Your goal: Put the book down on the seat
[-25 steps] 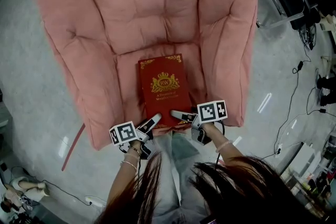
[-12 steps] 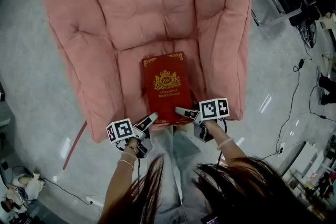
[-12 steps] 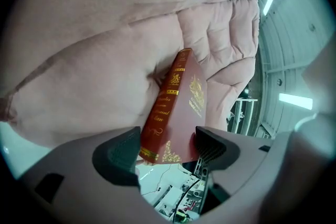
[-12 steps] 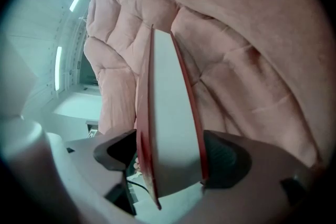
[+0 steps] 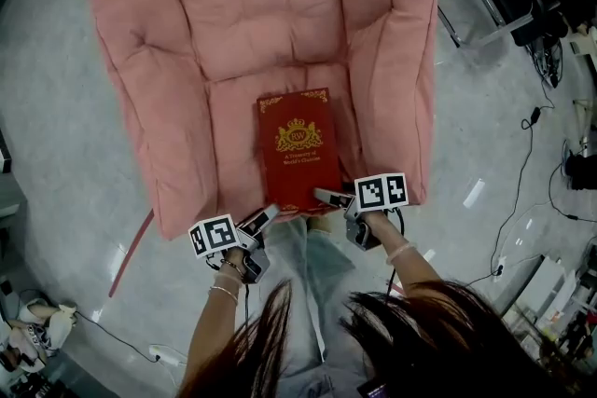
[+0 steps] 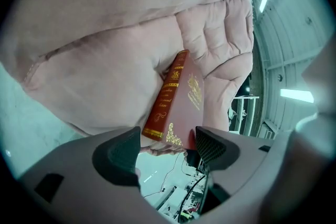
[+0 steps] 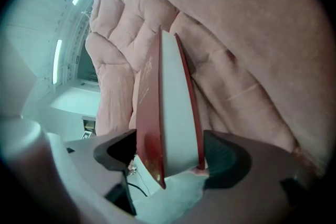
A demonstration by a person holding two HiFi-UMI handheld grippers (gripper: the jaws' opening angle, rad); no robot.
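Book [image 5: 299, 149] cover: smooth red board with a slight gloss and shiny gilt stamping was seen.
Book pages: matt pale paper was shown at the edge.
Seat [image 5: 233, 121]: soft, matt pink cloth, quilted, was seen.
Left gripper [image 6: 168, 147]: matt dark ribbed pads were set in smooth grey plastic.
Floor [image 5: 56, 163]: a smooth, glossy finish was seen.

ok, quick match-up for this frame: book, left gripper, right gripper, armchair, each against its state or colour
1 book
2 left gripper
3 right gripper
4 armchair

A pink
B fingers apart, clamping nothing
C lying flat on the seat, cover up
D fingers closed across the book's thickness

Pairs: 1-C, 2-B, 3-D, 4-A
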